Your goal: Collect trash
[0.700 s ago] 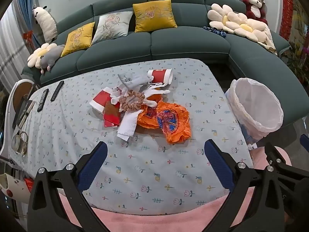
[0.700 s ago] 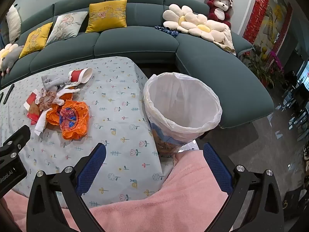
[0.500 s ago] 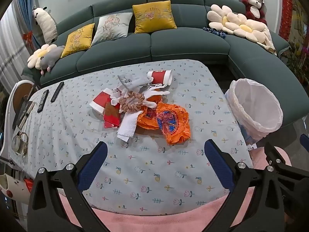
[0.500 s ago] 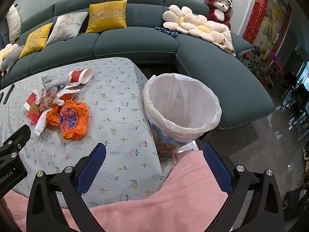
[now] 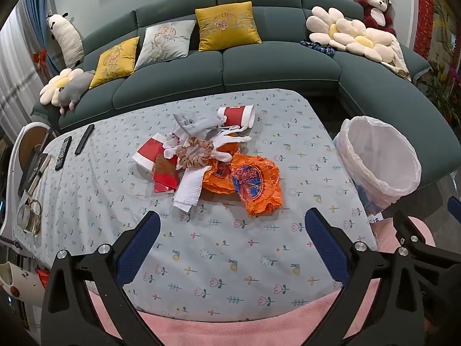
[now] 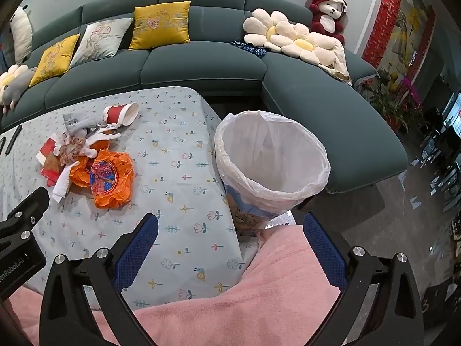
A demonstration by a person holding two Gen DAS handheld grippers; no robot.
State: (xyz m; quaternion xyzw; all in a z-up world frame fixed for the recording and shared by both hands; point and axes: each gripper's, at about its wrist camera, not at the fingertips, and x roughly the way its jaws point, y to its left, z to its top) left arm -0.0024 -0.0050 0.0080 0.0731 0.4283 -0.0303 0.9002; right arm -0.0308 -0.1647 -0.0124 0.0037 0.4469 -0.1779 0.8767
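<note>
Left gripper [image 5: 232, 239] and right gripper [image 6: 230, 238]: jaws released, empty. Trash pile [image 5: 207, 158] at counter [image 5: 219, 259] centre; bin [image 6: 270, 167] beside right edge.

The near part of the table [image 5: 230, 259], between the pink fabric [image 5: 245, 328] at its front edge and the trash pile [image 5: 213, 161], is bare tablecloth, and the wide-spread jaws of the left gripper [image 5: 232, 245] hang over it with nothing between them. The strips of cloth to the left and right of the pile are also unobstructed, except for two remote controls [image 5: 73, 147] lying near the far-left edge. The lined bin [image 6: 270, 161] stands just beside the table's right edge with its mouth open upward and unblocked, and the right gripper [image 6: 230, 248], jaws wide apart, hangs before it over the table corner and the pink fabric; the sofa [image 6: 331, 109] closes off the room behind the table and the bin.
</note>
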